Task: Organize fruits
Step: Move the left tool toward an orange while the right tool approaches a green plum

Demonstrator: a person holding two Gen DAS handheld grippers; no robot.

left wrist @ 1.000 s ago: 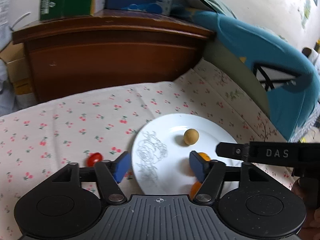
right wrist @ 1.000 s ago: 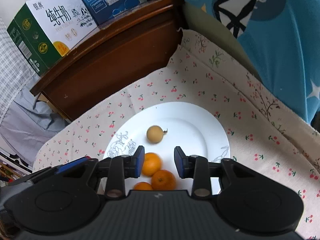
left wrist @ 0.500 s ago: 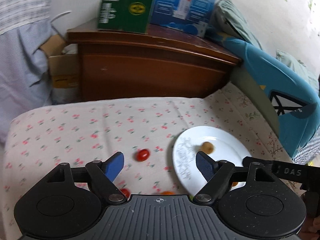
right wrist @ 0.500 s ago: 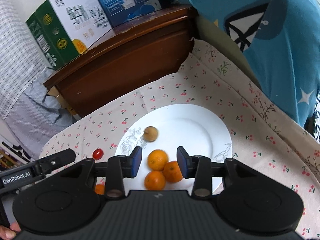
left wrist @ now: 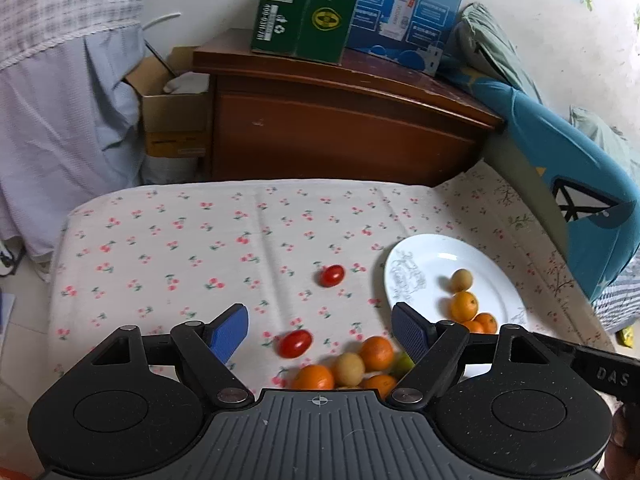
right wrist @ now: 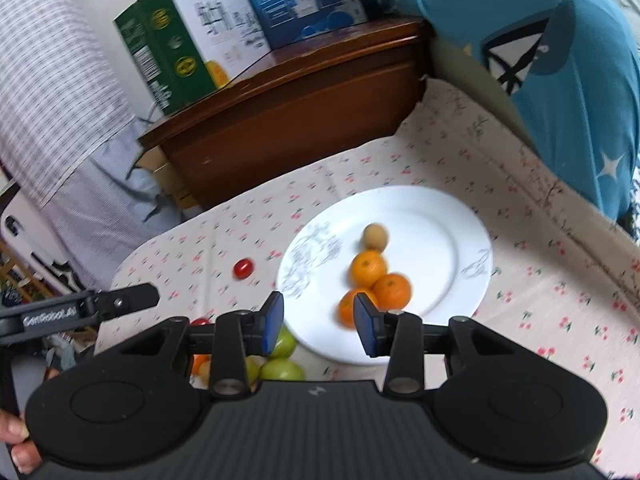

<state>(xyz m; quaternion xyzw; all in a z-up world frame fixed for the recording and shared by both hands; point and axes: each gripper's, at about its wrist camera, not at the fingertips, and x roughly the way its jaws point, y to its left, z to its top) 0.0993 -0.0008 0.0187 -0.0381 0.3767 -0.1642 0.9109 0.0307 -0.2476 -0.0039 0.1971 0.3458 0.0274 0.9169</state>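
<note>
Cherry-print cloth (left wrist: 200,240) covered the bed, wooden cabinet (left wrist: 340,136) behind. Plate (right wrist: 448,232) held three oranges (right wrist: 368,268) and a tan fruit (right wrist: 375,237). Loose pile (left wrist: 352,364) of oranges and pale fruits lay left of the plate, two tomatoes (left wrist: 332,275) apart on the cloth.

Step, judged: fetching the next fruit. Best to drop straight over one piece at the pile's edge and close gently so neighbours don't roll.

Left gripper (left wrist: 320,330) had just been opening, jaws wide, nothing between them. Right gripper (right wrist: 319,322) had also just been opening, gap narrow, empty, hovering above the plate's near rim.
</note>
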